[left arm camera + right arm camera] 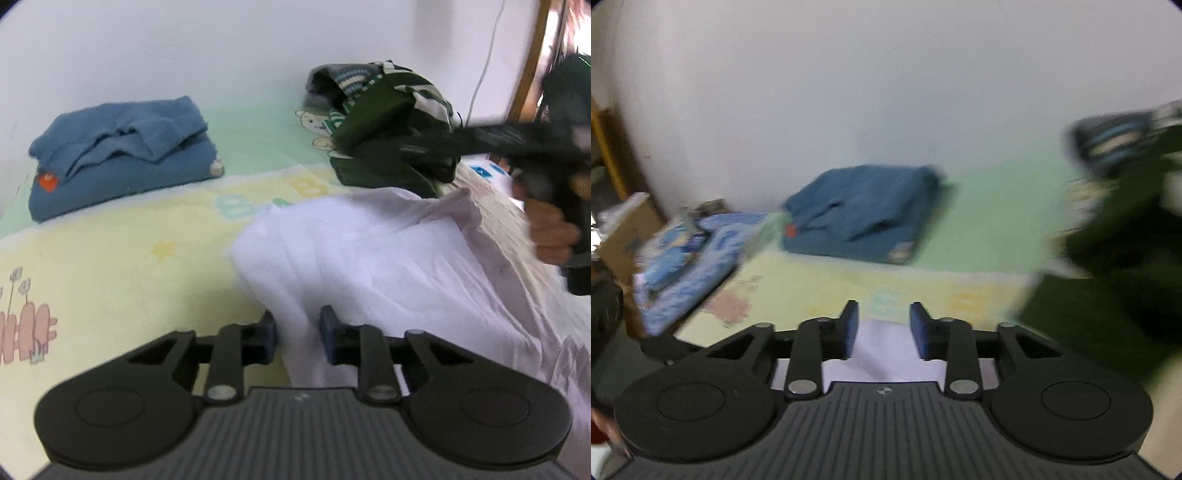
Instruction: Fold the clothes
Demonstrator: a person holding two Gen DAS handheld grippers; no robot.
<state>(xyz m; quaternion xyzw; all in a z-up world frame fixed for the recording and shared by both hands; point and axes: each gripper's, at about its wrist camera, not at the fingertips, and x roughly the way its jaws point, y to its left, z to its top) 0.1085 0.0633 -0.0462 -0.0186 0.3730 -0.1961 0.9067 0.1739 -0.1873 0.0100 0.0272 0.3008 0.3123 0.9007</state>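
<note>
Left wrist view puts our left hand-held gripper (297, 332) low over a bed covered by a pastel cartoon sheet (122, 258). Its blue fingers stand apart, and the near edge of a white garment (369, 266) lies between them; we cannot tell whether they pinch it. That garment sprawls rumpled across the right half of the sheet. Beyond it, our right hand-held gripper (436, 142), blurred, reaches over a heap of dark green and striped clothes (384, 122) by the wall. A folded blue garment (122, 158) rests at the far left, well apart from the heap. Right wrist view is smeared: its jaws stand open above white cloth, holding nothing we can see.
</note>
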